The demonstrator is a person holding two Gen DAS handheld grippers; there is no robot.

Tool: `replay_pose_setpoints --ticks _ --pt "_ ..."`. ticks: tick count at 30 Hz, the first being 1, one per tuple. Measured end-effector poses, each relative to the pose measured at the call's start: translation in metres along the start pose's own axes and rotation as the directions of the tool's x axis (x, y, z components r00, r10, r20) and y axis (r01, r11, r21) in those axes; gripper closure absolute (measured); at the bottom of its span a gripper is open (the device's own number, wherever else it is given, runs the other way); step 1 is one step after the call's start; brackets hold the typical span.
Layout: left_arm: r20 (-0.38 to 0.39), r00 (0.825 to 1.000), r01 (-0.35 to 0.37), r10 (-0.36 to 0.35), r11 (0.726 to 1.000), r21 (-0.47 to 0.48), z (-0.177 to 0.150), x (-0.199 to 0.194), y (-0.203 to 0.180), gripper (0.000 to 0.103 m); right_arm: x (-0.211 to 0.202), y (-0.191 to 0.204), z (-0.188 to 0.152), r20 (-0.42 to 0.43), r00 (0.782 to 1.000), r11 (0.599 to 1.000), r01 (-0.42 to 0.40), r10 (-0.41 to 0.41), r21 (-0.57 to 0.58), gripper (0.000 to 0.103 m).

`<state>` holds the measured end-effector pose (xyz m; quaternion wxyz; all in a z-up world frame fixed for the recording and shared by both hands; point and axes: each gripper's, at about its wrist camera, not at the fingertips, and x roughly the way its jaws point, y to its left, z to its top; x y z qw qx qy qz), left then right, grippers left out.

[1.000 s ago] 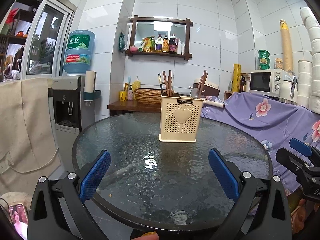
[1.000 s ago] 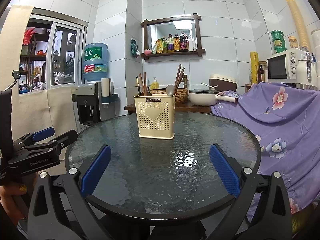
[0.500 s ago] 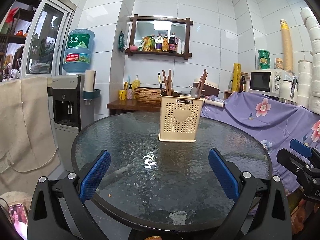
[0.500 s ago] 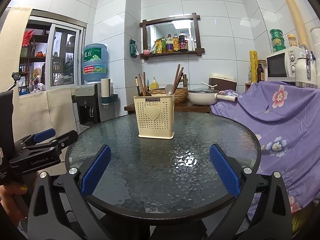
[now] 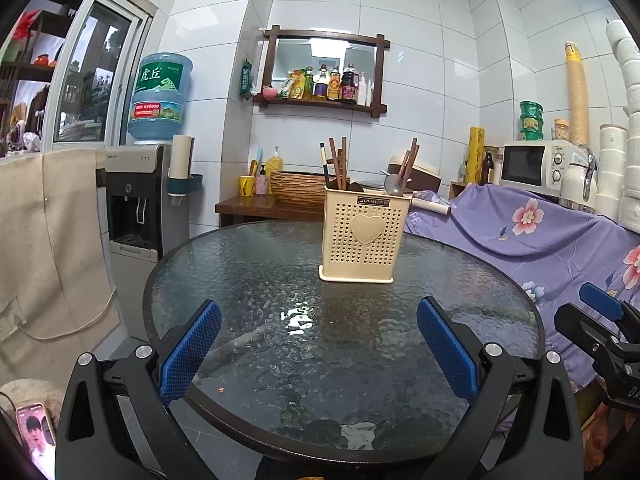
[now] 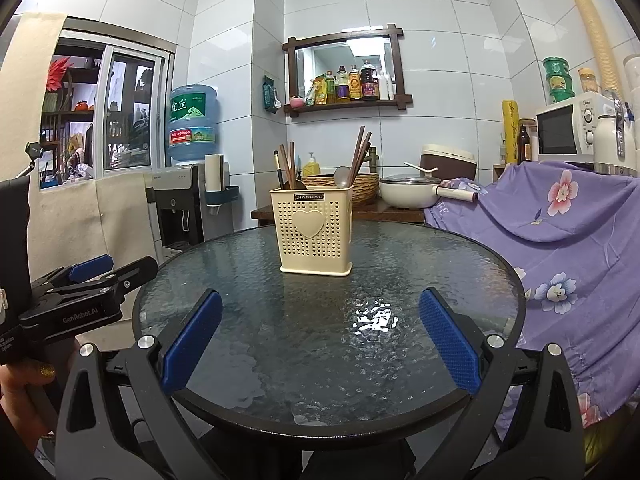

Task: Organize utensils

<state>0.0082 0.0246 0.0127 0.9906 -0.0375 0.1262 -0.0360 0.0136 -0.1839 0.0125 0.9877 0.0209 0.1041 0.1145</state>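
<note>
A cream perforated utensil holder (image 5: 365,237) with a heart on its front stands upright on the round glass table (image 5: 256,280); it also shows in the right wrist view (image 6: 316,231). Brown chopsticks (image 5: 337,162) stand in its left side. More chopsticks and a metal spoon (image 5: 394,185) stand in its right side. My left gripper (image 5: 318,350) is open and empty over the table's near edge. My right gripper (image 6: 318,346) is open and empty there too, to the right of the left one.
A purple floral cloth (image 5: 532,240) covers furniture right of the table. A water dispenser (image 5: 138,204) stands at the left. A wooden side table (image 6: 392,210) behind holds a basket and a white pot. A phone (image 5: 36,436) lies low at the left.
Both grippers have stayed almost still and open. The views have shifted only slightly.
</note>
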Motion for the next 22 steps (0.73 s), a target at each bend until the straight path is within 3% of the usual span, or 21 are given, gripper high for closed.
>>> replay_pose_setpoints --ticks 22 --pt "-0.007 1.000 0.005 -0.005 1.000 -0.001 0.0011 0.0012 -0.0009 0.007 0.0026 0.0029 0.0023 -0.009 1.000 1.000 -0.005 0.005 0.002 0.006"
